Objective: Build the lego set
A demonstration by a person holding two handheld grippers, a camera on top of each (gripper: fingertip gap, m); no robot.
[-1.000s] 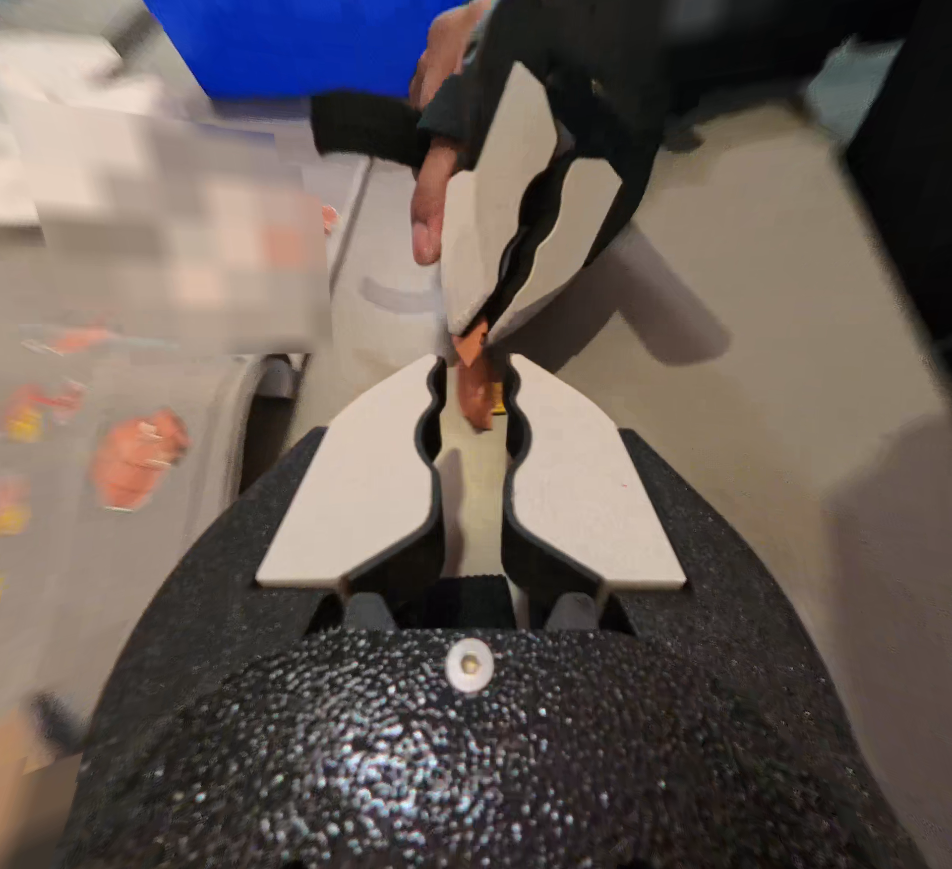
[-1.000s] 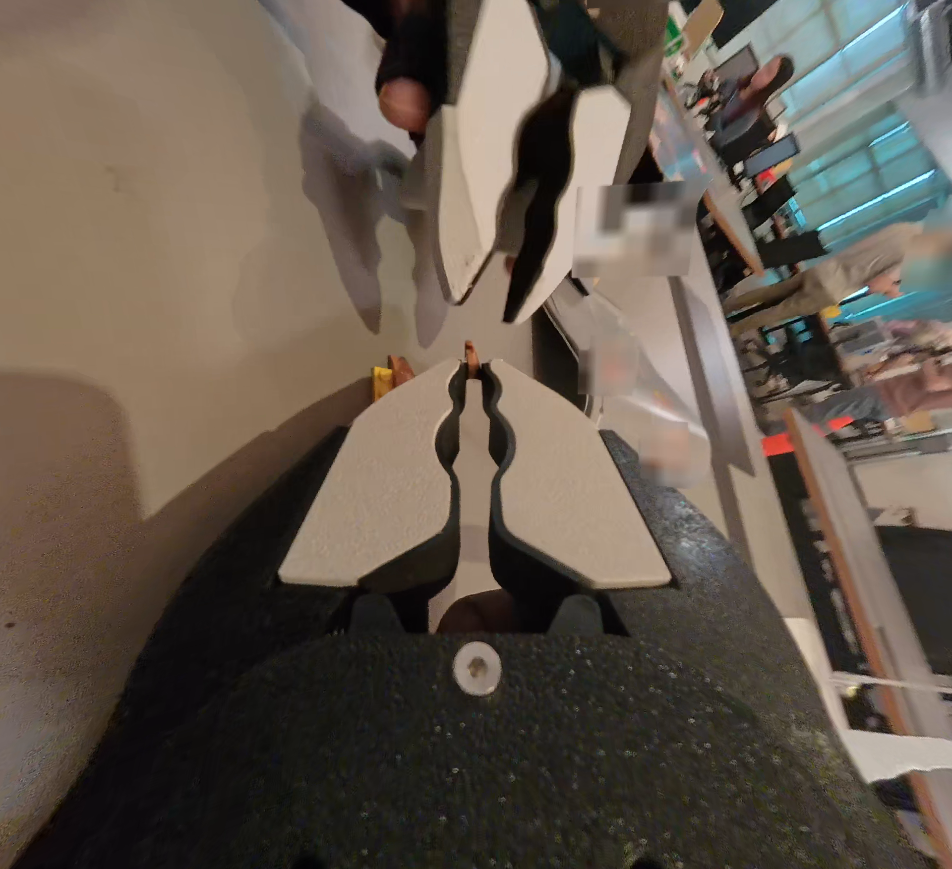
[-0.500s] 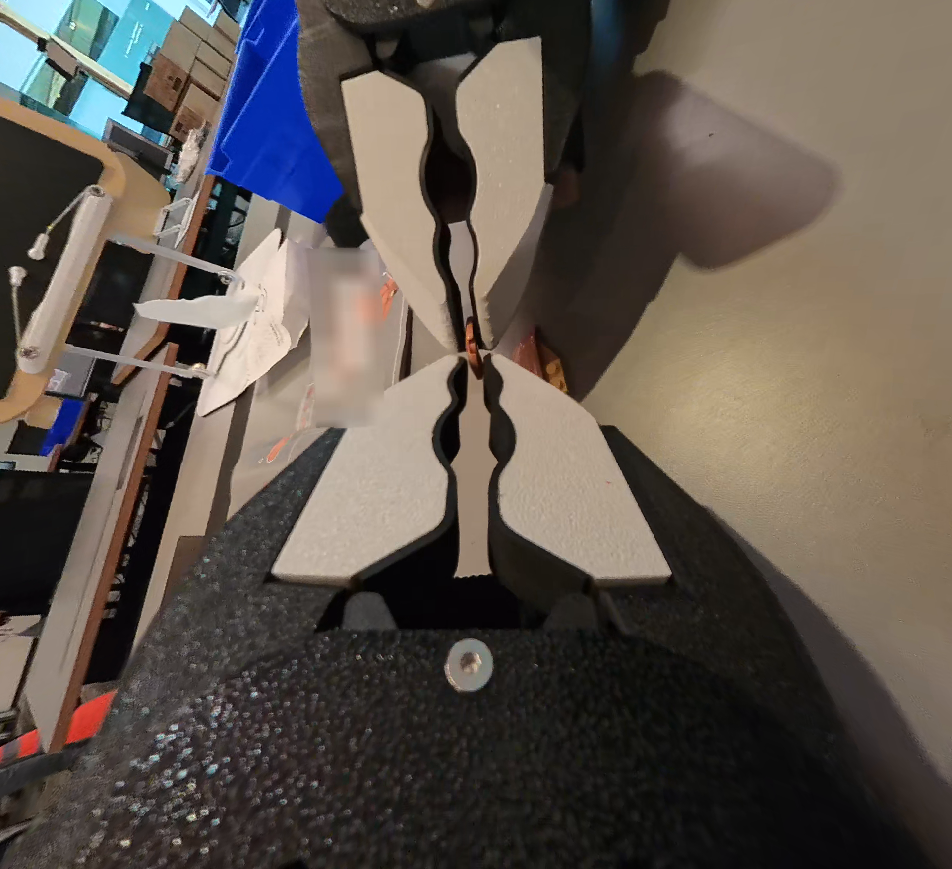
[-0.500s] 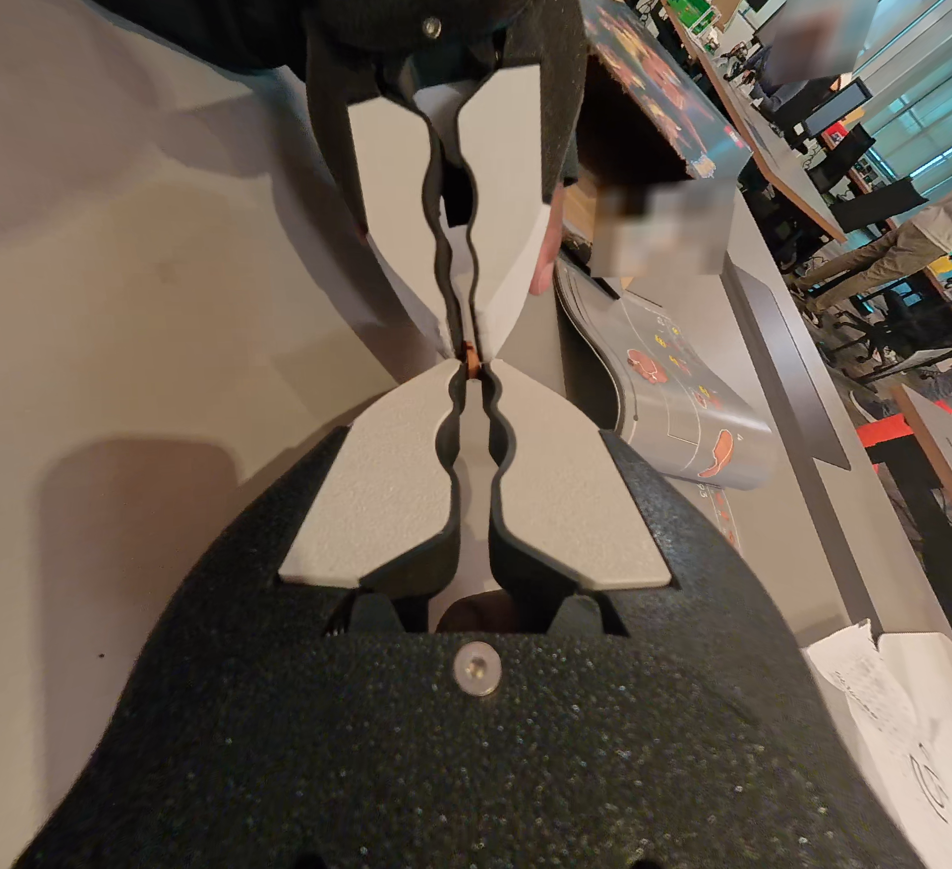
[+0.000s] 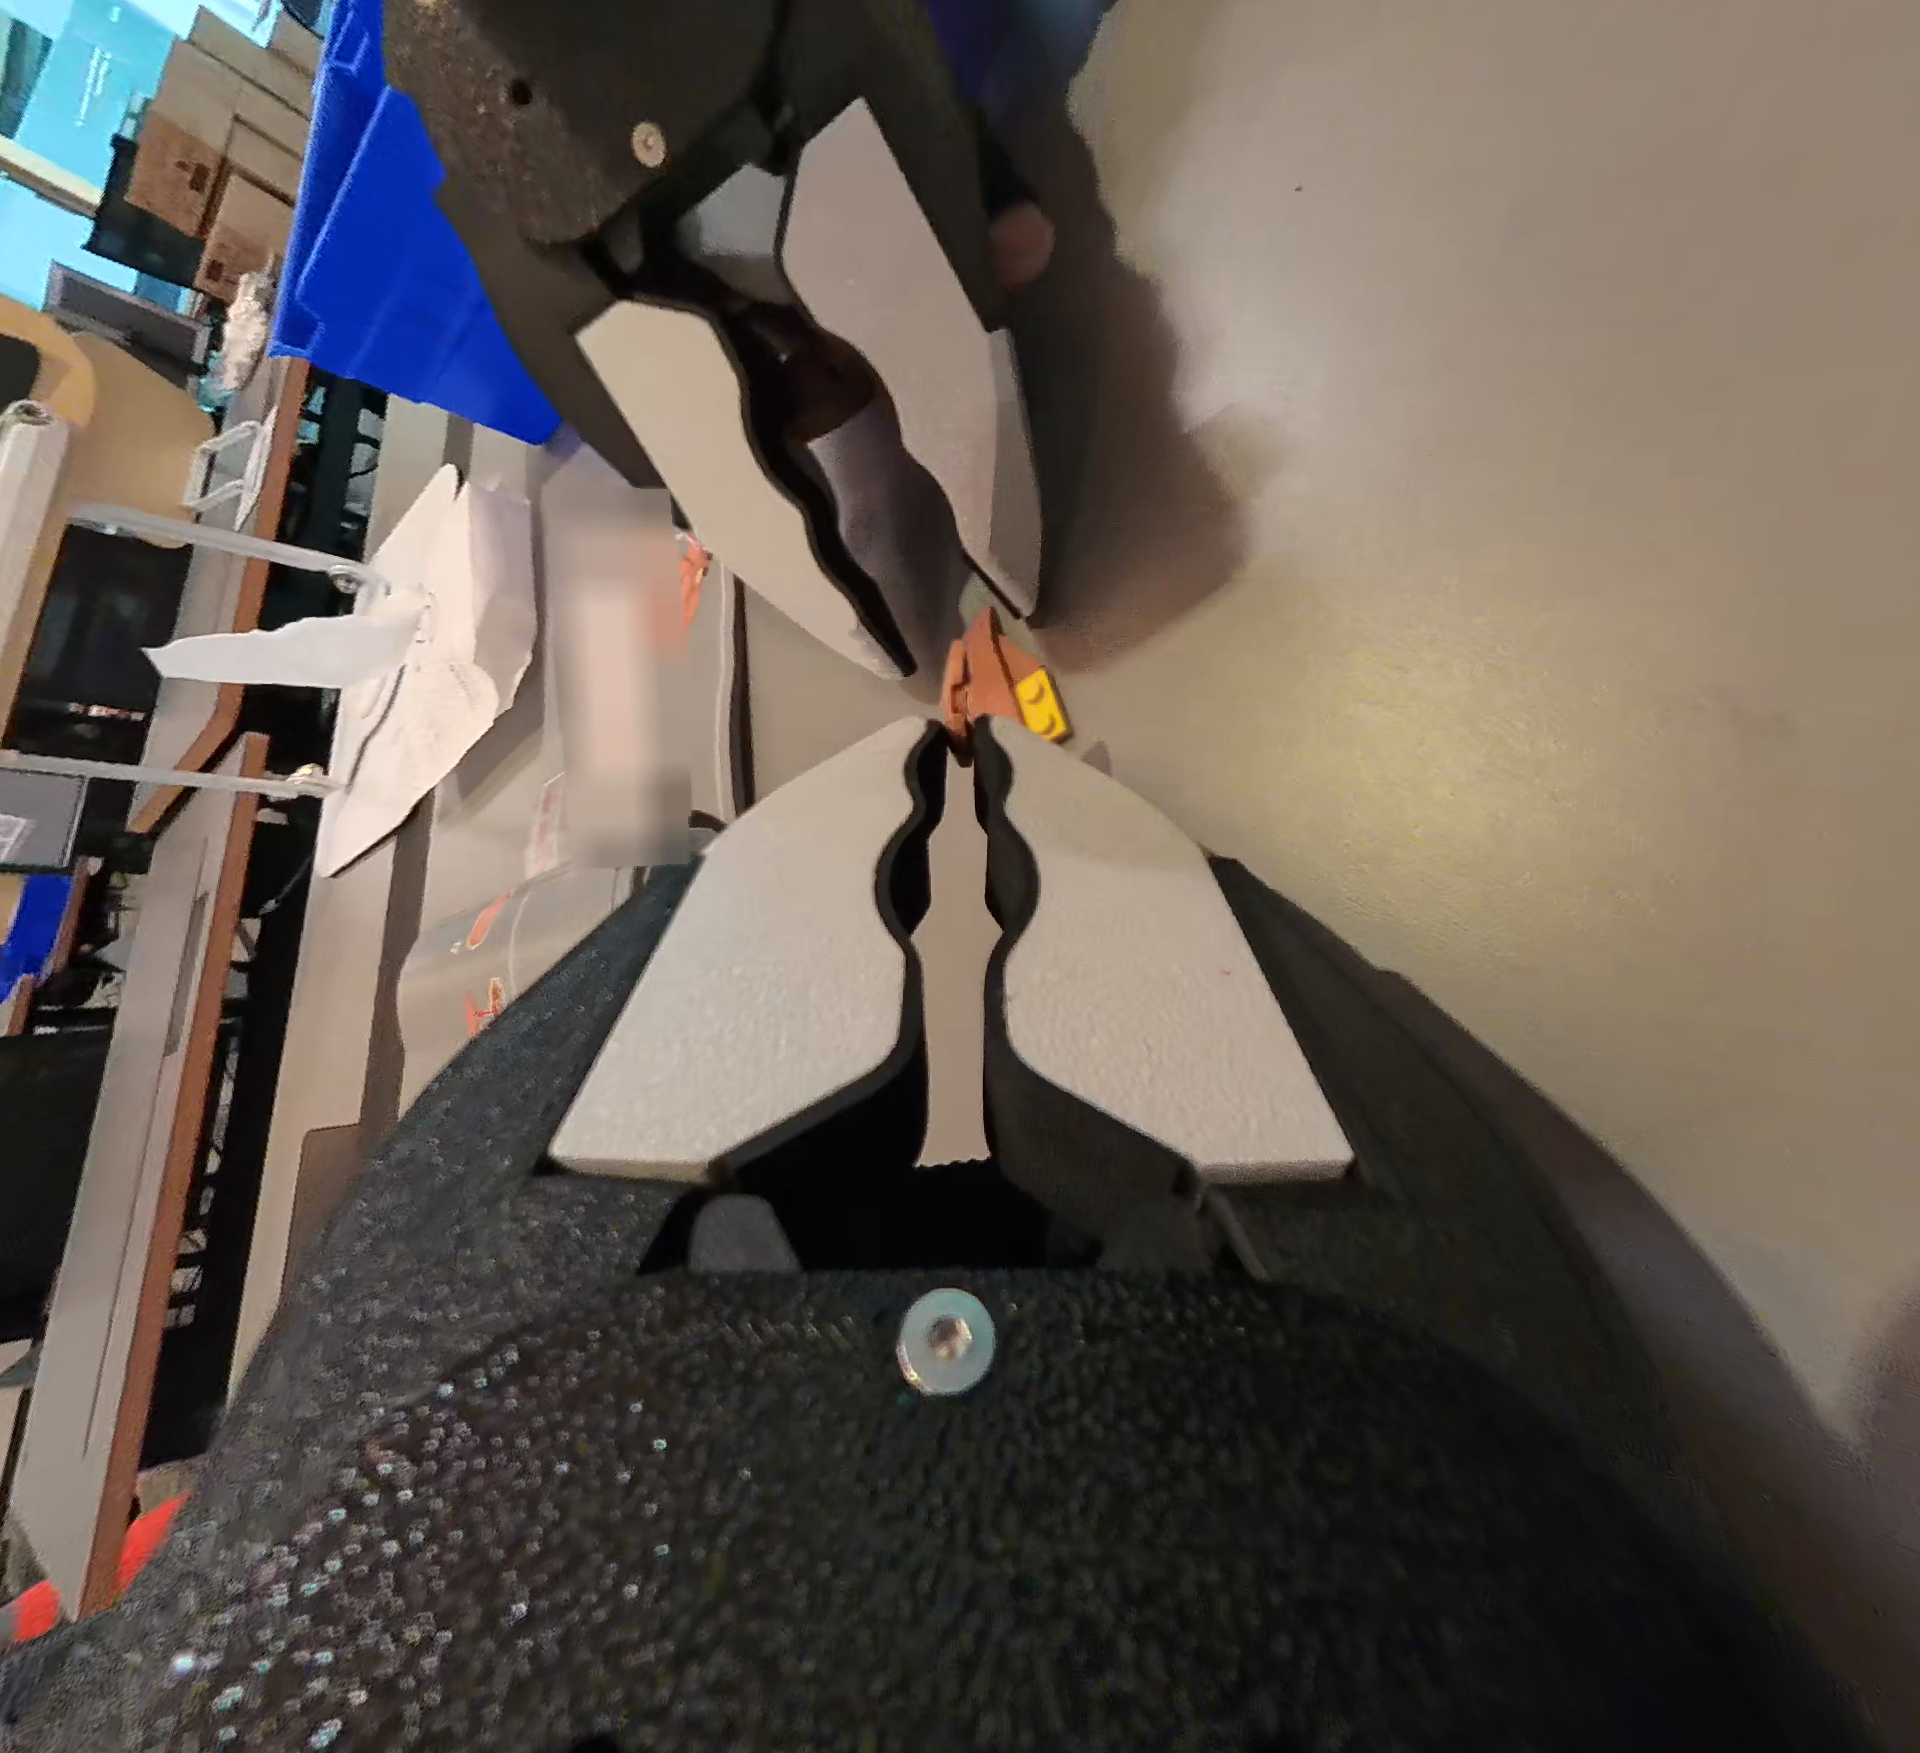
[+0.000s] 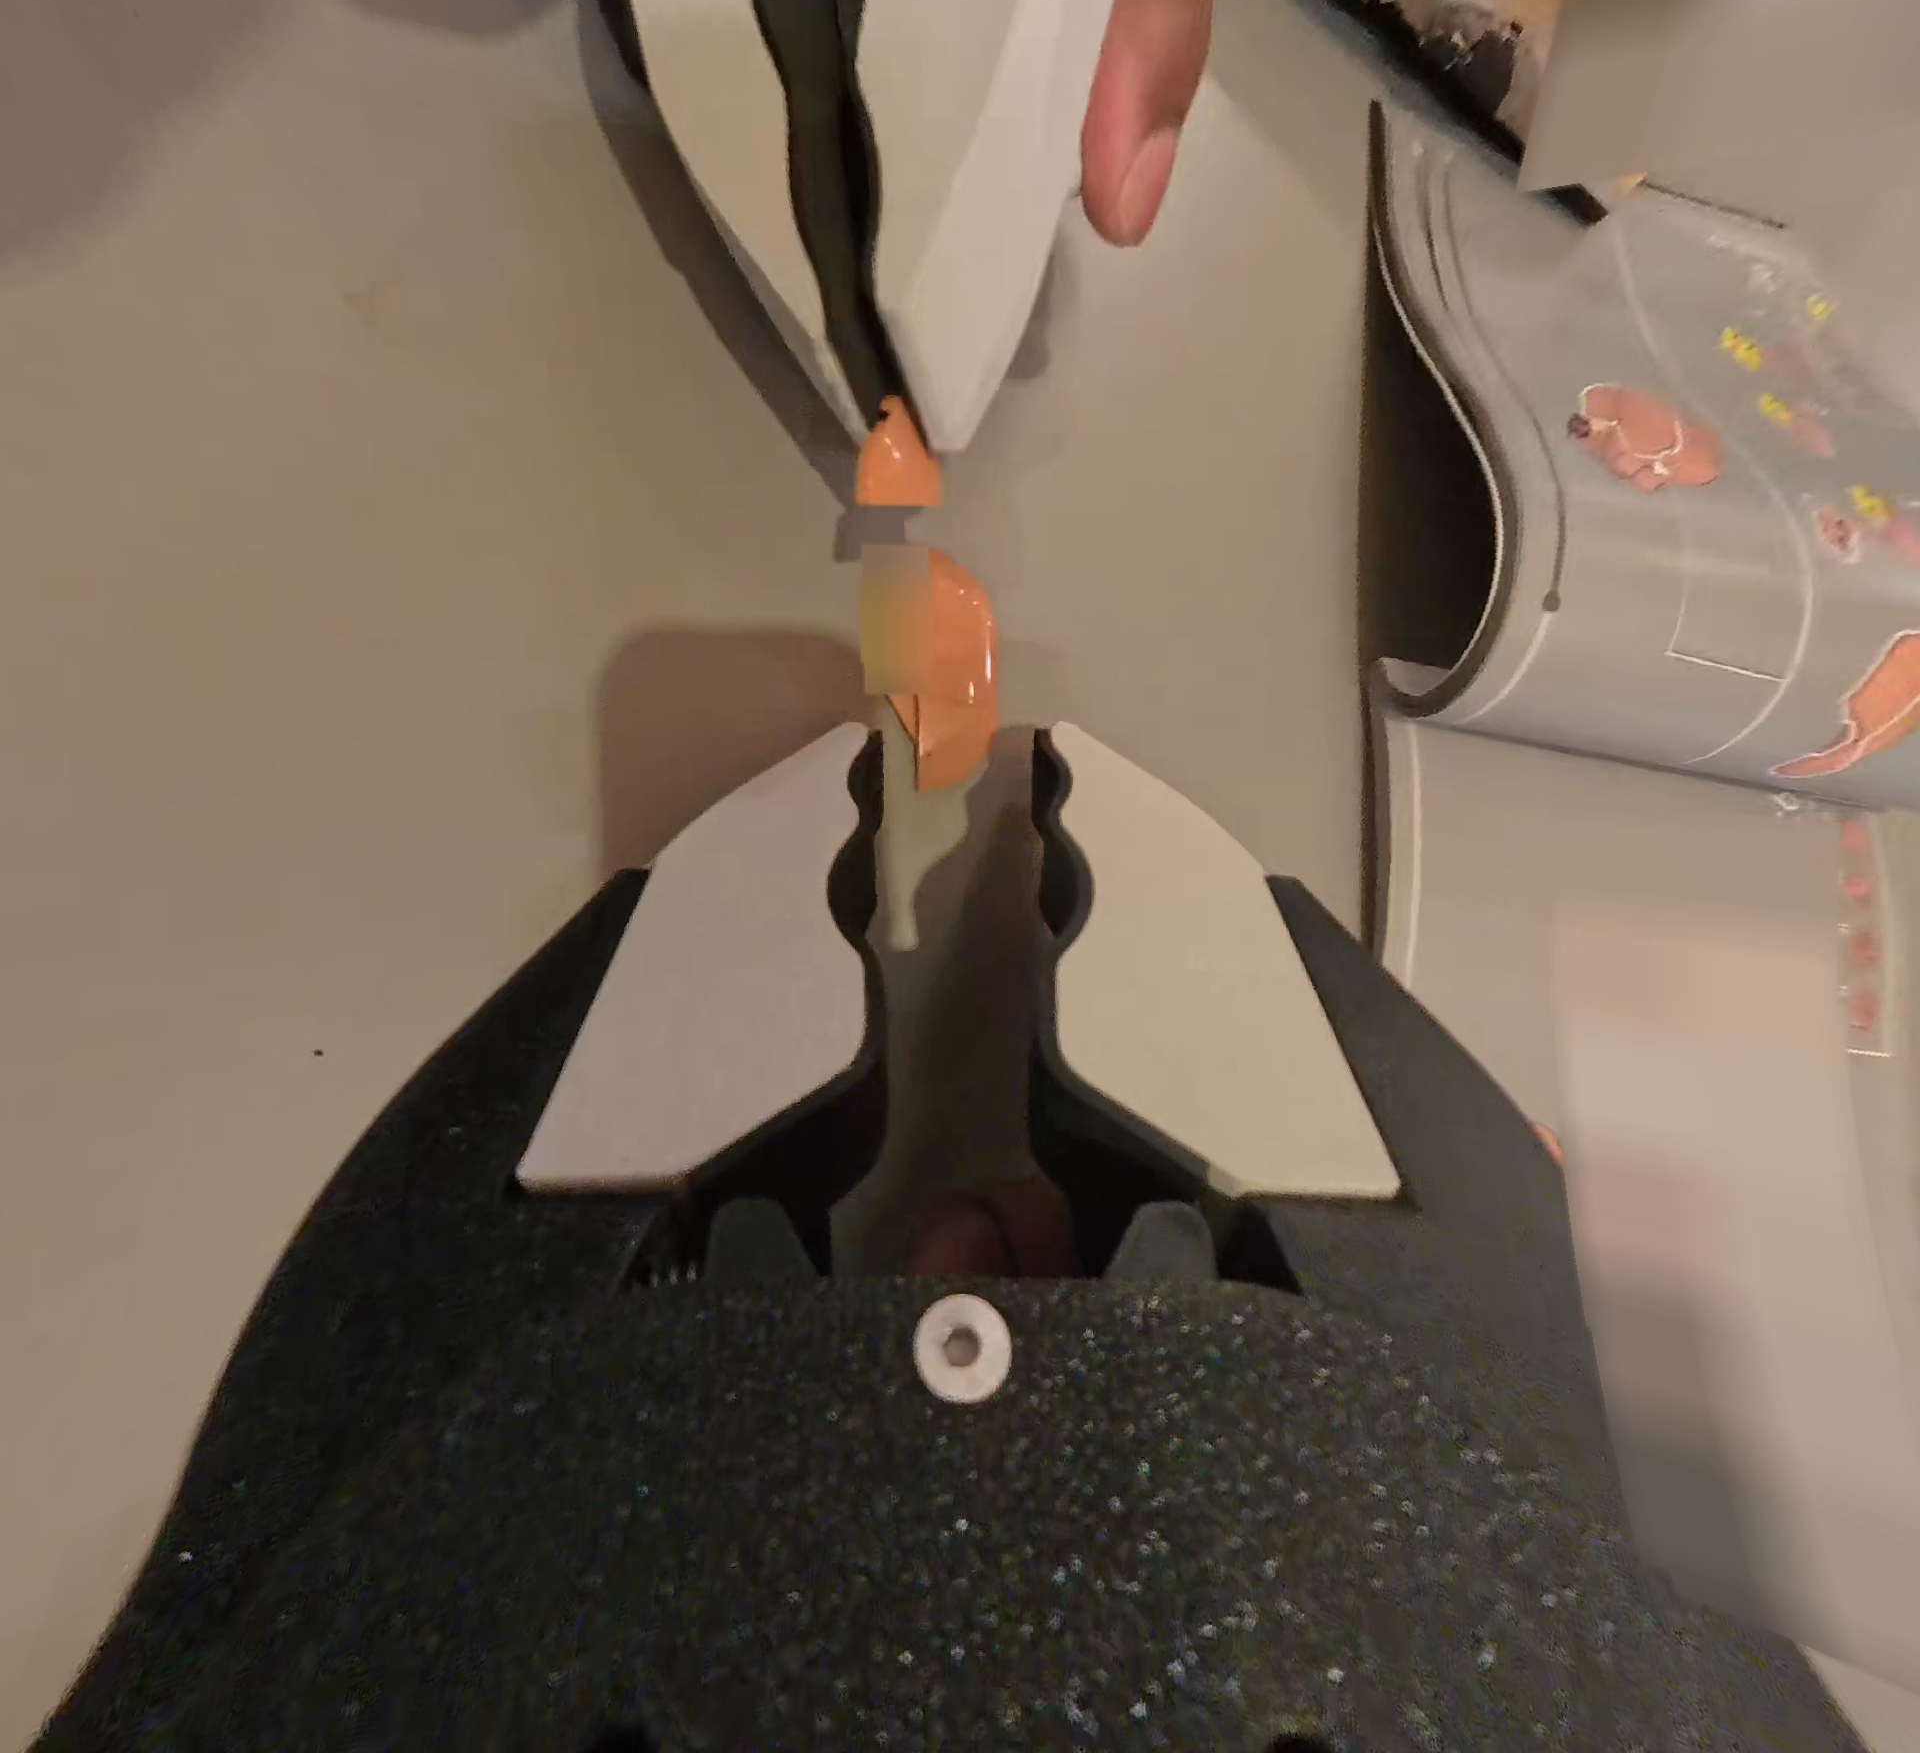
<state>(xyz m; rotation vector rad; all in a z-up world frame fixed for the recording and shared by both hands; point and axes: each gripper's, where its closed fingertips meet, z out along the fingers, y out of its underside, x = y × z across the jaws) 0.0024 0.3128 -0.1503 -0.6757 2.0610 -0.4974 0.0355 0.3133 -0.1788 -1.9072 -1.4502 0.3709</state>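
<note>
My left gripper (image 5: 961, 735) is shut on a small orange toy-brick piece (image 5: 971, 677), pinched at its very fingertips. A yellow brick (image 5: 1044, 704) sits against that orange piece on the right, low over the beige table (image 5: 1507, 560). My right gripper (image 6: 956, 747) is open. A rounded orange piece (image 6: 940, 664) lies just ahead of its fingertips, and neither pad presses on it. The right wrist view shows the left gripper (image 6: 899, 430) from the front, closed on the orange tip (image 6: 891, 469). The left wrist view shows the right gripper (image 5: 964, 635) with its jaws apart.
A blue bin (image 5: 384, 249) stands at the far left beyond the grippers. White papers (image 5: 416, 664) lie at the table's edge. A rolled grey mat with printed pictures (image 6: 1662, 560) lies on the right. A person's finger (image 6: 1132, 145) rests beside the left gripper. There is about 5 cm between the tips of the two grippers.
My right gripper was shut on the orange piece and has now opened and let it go. My left gripper closed on the piece a second ago and stays shut on it.
</note>
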